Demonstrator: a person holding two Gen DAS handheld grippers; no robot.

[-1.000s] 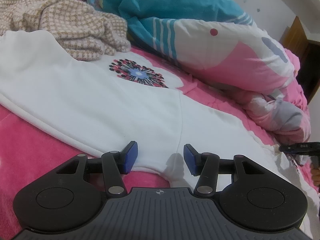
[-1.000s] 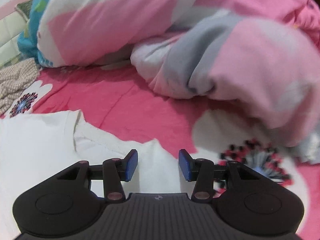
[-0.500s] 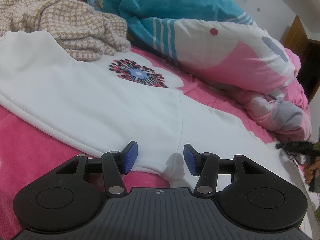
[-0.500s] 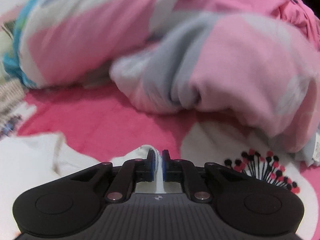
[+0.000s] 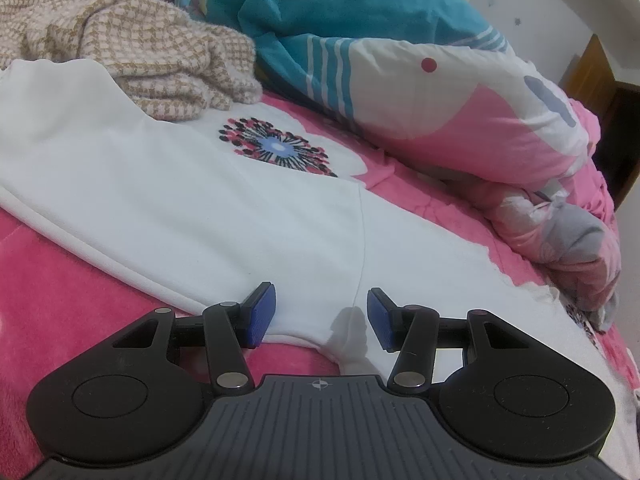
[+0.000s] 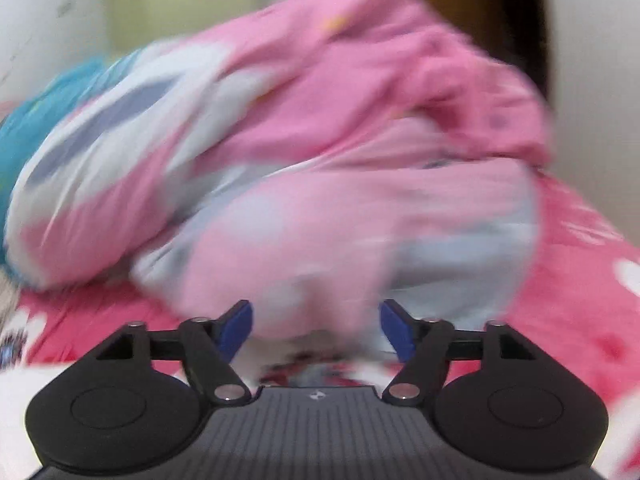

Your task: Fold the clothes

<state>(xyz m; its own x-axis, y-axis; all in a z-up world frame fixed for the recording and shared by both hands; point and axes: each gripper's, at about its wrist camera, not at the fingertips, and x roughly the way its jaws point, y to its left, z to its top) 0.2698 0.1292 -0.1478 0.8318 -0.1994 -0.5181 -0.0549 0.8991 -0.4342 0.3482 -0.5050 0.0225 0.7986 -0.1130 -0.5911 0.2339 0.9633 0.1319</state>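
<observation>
A white garment (image 5: 208,208) lay spread on the pink bed (image 5: 52,300), both the left gripper (image 5: 316,316) and right gripper (image 6: 316,330) wide and empty; a loose pinch risked bunching its hem.

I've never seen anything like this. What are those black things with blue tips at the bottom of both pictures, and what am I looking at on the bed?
Each is a hand-held gripper: a two-finger tool a person carries, with a camera looking along its fingers. One picture comes from the left hand-held gripper, the other from the right hand-held gripper. Both stand open and hold nothing. The left one hovers at the edge of a white garment spread on a pink bedcover. Behind lie a checked knit garment and a bunched quilt. The right picture is blurred and mostly shows the quilt.
</observation>
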